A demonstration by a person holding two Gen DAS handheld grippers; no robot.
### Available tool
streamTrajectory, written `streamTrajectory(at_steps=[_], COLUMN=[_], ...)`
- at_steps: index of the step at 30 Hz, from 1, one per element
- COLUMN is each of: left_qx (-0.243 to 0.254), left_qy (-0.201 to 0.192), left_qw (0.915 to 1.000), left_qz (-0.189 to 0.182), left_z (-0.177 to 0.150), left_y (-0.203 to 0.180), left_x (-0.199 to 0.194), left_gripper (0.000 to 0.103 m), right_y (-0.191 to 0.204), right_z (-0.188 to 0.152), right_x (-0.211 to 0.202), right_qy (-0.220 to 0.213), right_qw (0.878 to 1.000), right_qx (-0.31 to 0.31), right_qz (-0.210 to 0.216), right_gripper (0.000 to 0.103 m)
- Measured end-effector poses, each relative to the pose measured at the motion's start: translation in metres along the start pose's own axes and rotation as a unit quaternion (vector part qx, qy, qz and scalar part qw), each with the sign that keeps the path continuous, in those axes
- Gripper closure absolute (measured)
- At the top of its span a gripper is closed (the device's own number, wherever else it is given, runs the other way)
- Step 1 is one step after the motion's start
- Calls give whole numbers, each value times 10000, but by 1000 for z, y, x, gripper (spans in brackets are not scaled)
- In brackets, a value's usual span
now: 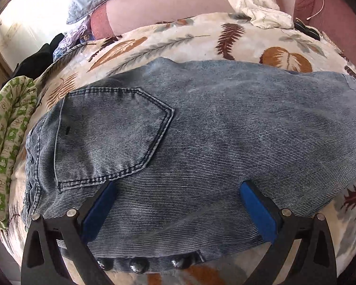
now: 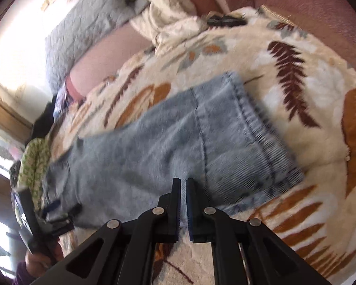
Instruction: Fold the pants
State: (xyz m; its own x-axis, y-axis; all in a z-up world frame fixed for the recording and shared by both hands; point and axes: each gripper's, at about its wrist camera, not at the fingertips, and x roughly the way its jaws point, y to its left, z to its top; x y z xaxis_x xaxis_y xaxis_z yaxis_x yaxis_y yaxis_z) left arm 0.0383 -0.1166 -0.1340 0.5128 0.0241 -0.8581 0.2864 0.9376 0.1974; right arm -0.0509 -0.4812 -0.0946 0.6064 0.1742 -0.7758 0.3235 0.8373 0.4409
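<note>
A: What is the left gripper doing?
B: It is spreading its blue pads wide over the folded jeans, gripping nothing.

A: And the right gripper?
B: Its jaws are sitting nearly together with a thin gap, above the denim's near edge; whether it is pinching cloth I cannot tell.

A: Where are the jeans lying?
B: On the leaf-print blanket, back pocket facing up. Beyond, a white cloth is lying rumpled.

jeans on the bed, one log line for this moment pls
jeans: folded, flat on leaf blanket | left hand-held gripper: open, over jeans | right hand-held gripper: nearly closed, holding nothing
</note>
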Motion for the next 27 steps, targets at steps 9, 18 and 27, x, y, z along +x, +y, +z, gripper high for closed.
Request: streamTrajectory(at_steps=[9,18,27], left_qx=[313,963,914], left_qy=[178,-71,160], left_qw=[9993,9948,9946], left_qz=[-42,-339,-467], left_z=[8,36,27], left_y=[-6,-66,-84], left_x=[-15,-30,-11], left_gripper=[0,0,0], right_y=[-24,-45,-54], right_z=[20,19,17], right_x=[0,25,26], right_qy=[-374,210,231], right_qw=[9954,9920,9891], right_qx=[754,1168,1331], right_qz=[452,425,577], right_gripper=[96,99,103])
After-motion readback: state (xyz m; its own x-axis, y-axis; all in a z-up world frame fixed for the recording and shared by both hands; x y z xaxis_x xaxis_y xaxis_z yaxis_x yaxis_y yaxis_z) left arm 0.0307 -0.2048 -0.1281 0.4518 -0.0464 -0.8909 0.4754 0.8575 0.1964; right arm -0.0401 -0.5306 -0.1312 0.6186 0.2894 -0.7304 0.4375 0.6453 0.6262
